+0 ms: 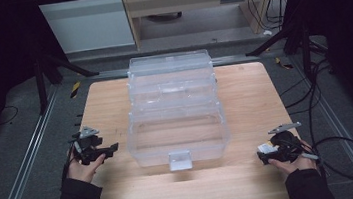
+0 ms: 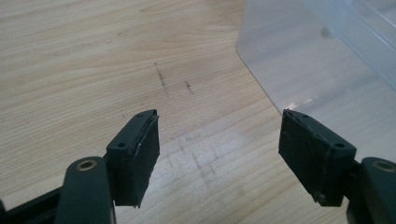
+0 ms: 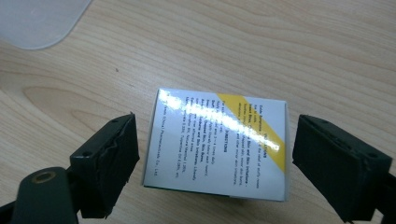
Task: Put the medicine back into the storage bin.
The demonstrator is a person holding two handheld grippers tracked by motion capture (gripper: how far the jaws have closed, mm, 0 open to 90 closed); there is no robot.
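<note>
Small box (image 3: 217,144) lies between the spread right gripper (image 3: 215,158), untouched.

lab, floor rails (image 1: 25,162), trailing cables (image 1: 341,146)

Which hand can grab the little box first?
Probably the right. The white and yellow box lies between the right tongs' open jaws, untouched. The left tongs, open too, have bare wood between them, beside the clear plastic bin.

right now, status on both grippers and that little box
Left gripper open over bare table. Right gripper open, straddling small box, no contact yet. Clear bin between them.
</note>
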